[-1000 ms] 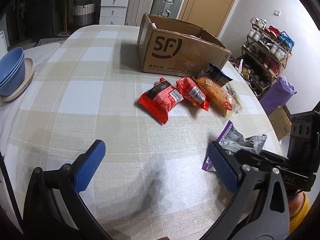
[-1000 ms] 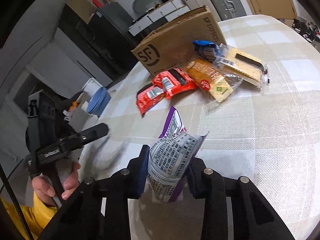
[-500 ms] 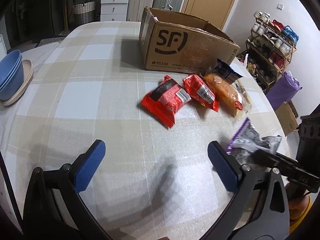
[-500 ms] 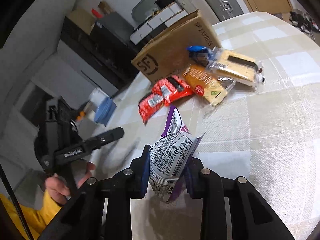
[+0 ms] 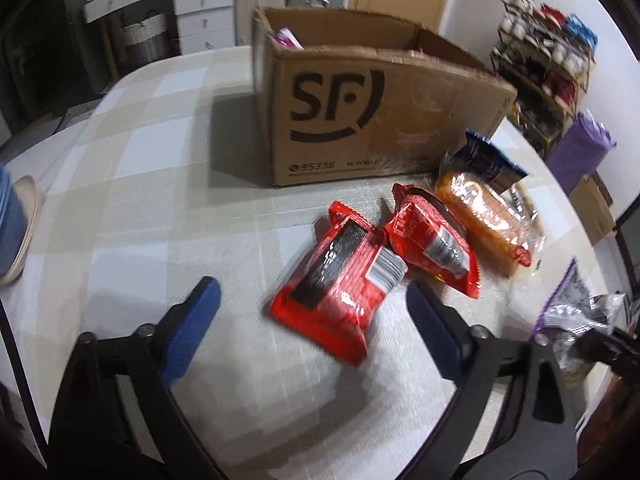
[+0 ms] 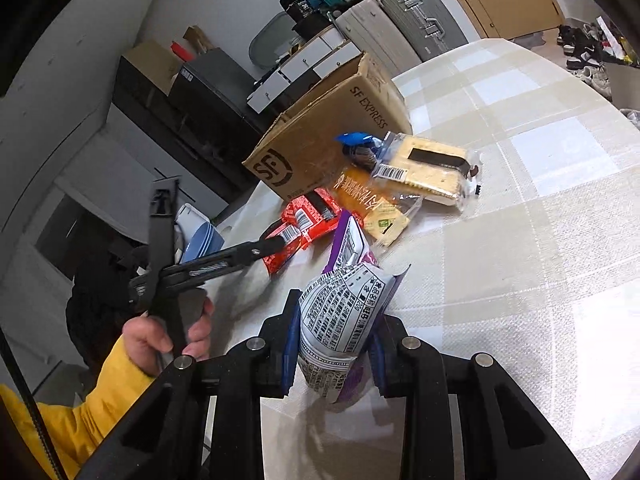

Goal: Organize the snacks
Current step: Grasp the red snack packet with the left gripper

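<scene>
My left gripper (image 5: 312, 312) is open, its blue pads either side of the near end of a big red snack pack (image 5: 340, 284) on the checked table. A smaller red pack (image 5: 432, 240), an orange pack (image 5: 484, 216) and a dark blue pack (image 5: 488, 160) lie to its right, in front of the open SF cardboard box (image 5: 360, 120). My right gripper (image 6: 334, 344) is shut on a purple and silver snack bag (image 6: 344, 308), held above the table. That bag also shows in the left wrist view (image 5: 572, 312). The left gripper shows in the right wrist view (image 6: 264, 246).
A clear-wrapped cracker pack (image 6: 428, 164) lies right of the box. Blue bowls on a plate (image 5: 16, 232) sit at the table's left edge. Suitcases (image 6: 416, 20) and drawers (image 5: 204, 12) stand beyond the table. A shoe rack (image 5: 548, 64) is at the right.
My left gripper has moved forward to the big red pack, which now lies between its pads. My right gripper still holds the purple bag and has shifted slightly.
</scene>
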`<state>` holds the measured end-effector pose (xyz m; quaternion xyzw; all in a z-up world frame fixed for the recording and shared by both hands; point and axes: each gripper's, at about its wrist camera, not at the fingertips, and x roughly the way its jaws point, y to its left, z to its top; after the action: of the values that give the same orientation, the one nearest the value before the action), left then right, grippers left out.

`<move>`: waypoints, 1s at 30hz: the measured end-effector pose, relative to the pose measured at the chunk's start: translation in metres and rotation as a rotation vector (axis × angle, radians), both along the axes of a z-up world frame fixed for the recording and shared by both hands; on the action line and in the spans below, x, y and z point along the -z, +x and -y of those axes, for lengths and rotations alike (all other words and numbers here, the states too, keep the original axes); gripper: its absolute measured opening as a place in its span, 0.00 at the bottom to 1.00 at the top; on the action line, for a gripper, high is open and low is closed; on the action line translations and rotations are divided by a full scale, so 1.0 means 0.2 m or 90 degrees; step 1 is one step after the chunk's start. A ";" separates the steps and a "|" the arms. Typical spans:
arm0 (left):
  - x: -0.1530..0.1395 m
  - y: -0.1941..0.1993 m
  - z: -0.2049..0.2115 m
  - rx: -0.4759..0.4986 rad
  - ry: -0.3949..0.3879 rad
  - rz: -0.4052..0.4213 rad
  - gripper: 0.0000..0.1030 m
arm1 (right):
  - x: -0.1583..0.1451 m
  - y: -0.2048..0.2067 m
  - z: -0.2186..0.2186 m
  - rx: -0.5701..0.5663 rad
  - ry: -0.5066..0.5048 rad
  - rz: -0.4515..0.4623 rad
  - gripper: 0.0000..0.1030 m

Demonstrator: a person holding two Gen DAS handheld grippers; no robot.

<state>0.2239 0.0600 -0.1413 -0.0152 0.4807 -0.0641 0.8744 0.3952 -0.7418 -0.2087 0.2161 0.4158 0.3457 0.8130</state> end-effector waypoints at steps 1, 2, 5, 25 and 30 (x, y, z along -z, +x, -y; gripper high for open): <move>0.02 0.03 0.01 0.004 0.008 -0.012 0.85 | 0.00 0.00 0.00 0.000 -0.001 0.002 0.28; 0.04 0.05 0.01 0.006 0.007 -0.018 0.84 | 0.00 0.00 0.01 0.001 -0.002 0.004 0.28; 0.05 0.08 0.02 0.018 0.010 -0.011 0.82 | 0.01 0.02 0.01 0.001 0.002 0.000 0.29; -0.06 -0.05 0.04 0.056 0.038 0.035 0.40 | -0.04 -0.02 0.00 0.013 0.003 0.004 0.29; -0.12 -0.16 0.02 0.044 0.024 0.041 0.40 | -0.12 -0.06 -0.02 0.010 0.008 0.033 0.29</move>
<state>0.1912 0.0552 -0.1181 0.0198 0.4534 -0.0854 0.8870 0.3833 -0.7382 -0.1851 0.2152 0.3908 0.3476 0.8247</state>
